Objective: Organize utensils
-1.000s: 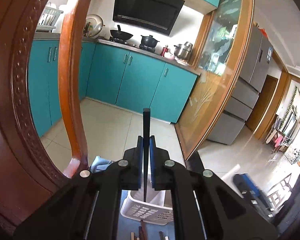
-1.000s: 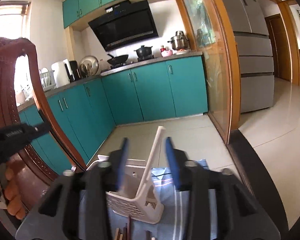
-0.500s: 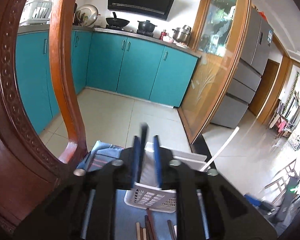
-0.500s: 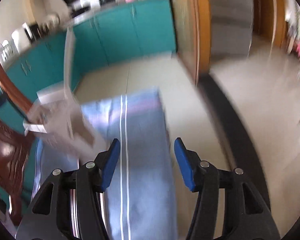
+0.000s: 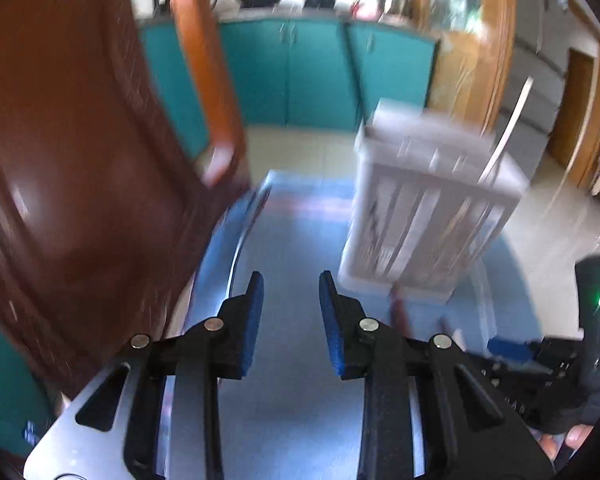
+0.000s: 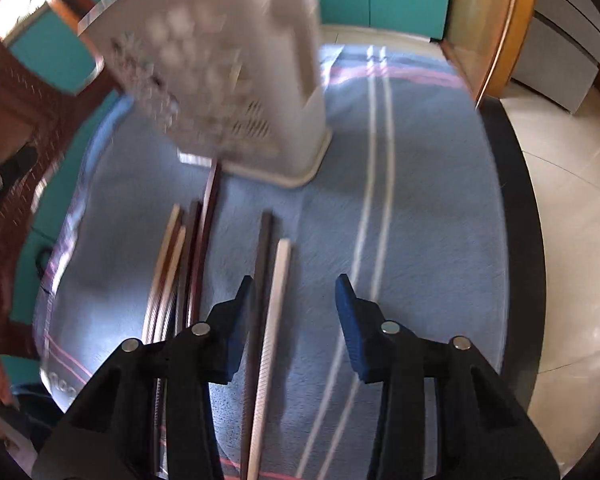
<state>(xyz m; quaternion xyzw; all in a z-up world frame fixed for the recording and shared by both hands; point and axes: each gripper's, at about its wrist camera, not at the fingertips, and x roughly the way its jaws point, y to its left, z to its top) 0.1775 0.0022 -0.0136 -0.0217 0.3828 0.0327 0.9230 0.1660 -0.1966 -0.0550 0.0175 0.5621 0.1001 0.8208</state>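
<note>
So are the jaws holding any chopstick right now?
No. The left gripper and right gripper are both open and empty; the chopsticks lie on the blue cloth.

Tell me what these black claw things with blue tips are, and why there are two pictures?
They are grabbers that a person holds, one in each hand, each with a camera looking along its two fingers. One picture comes from the left gripper, the other from the right gripper. Both stand open and hold nothing; the left one's jaws have just been opening, the right one's closing. Below is a blue striped cloth with a white basket standing on it. Chopsticks, dark and pale, lie in front of the basket.
</note>
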